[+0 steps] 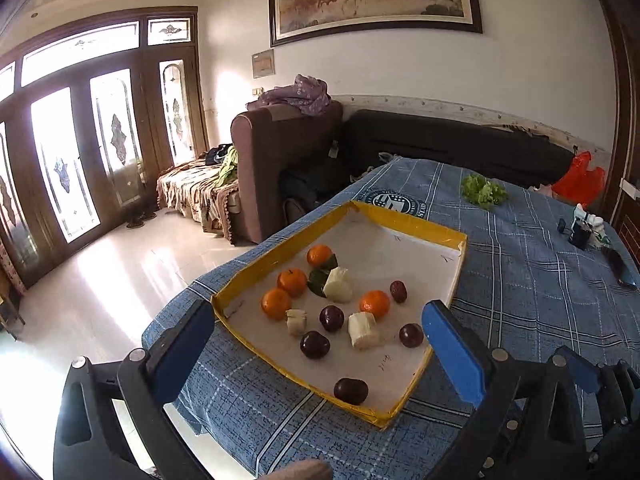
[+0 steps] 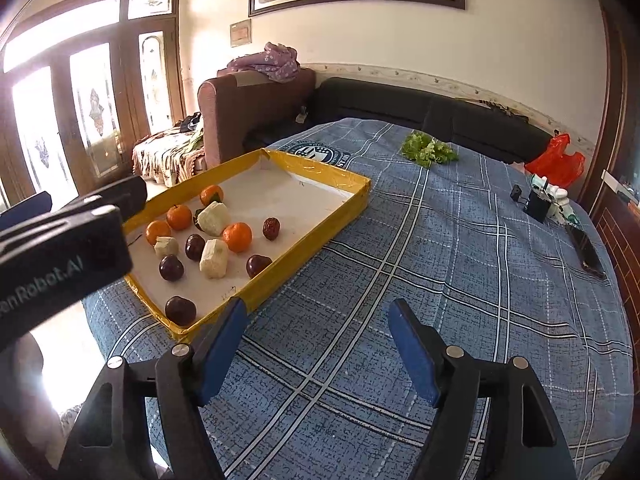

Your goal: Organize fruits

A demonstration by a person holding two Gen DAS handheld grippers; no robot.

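Gaping wide and empty, the left gripper (image 1: pixel 320 340) hangs over the near end of the yellow tray (image 1: pixel 280 254), its blue pads framing the fruit low in that frame. The right gripper (image 2: pixel 318 344) is parted too, holding nothing, over bare blue tablecloth (image 2: pixel 460 260) at lower centre. Oranges (image 1: pixel 276 303), dark plums (image 1: pixel 315 344) and pale cut pieces (image 1: pixel 363 330) lie mixed mid-tray. Sorting looks barely begun; the nearest plum (image 1: pixel 351 391) seems the likely pick, needing a drop and a close.
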